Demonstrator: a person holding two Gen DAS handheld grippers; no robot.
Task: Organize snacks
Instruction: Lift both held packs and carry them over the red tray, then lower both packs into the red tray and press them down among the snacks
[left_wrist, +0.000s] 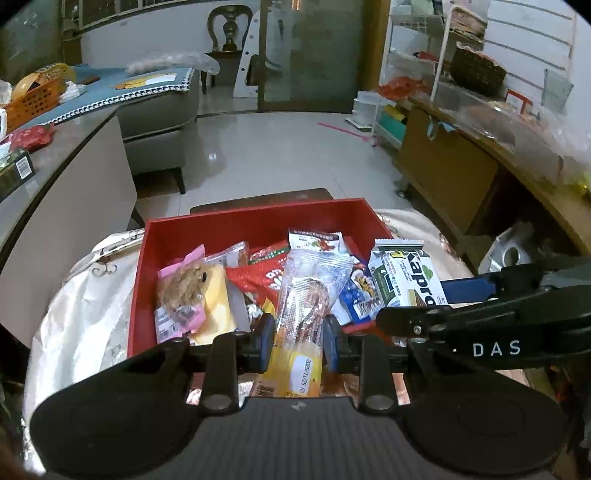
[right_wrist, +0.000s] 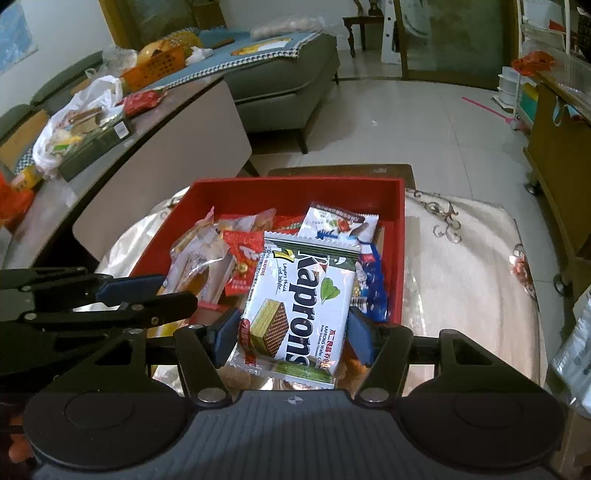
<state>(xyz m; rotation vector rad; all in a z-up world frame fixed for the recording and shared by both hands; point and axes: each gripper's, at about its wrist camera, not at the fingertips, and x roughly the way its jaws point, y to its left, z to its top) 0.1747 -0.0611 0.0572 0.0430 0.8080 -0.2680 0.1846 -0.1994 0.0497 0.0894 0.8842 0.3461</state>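
Observation:
A red tray (left_wrist: 255, 221) (right_wrist: 295, 184) full of snack packets sits on a table with a pale cloth. My left gripper (left_wrist: 299, 341) is shut on a clear and yellow snack packet (left_wrist: 306, 295), held over the tray's near edge. My right gripper (right_wrist: 293, 332) is shut on a white and green Kaprons wafer packet (right_wrist: 306, 295), held over the tray's near right part; the packet also shows in the left wrist view (left_wrist: 402, 277). Each gripper shows in the other's view, the right one (left_wrist: 424, 321) and the left one (right_wrist: 155, 295). Several other packets, pink, red and blue, lie in the tray.
The pale cloth (right_wrist: 461, 258) covers the table around the tray. A long counter (right_wrist: 147, 122) with bags and boxes stands on the left. A grey sofa (right_wrist: 288, 81) is behind it. A wooden cabinet (left_wrist: 461, 173) stands on the right. Tiled floor lies beyond.

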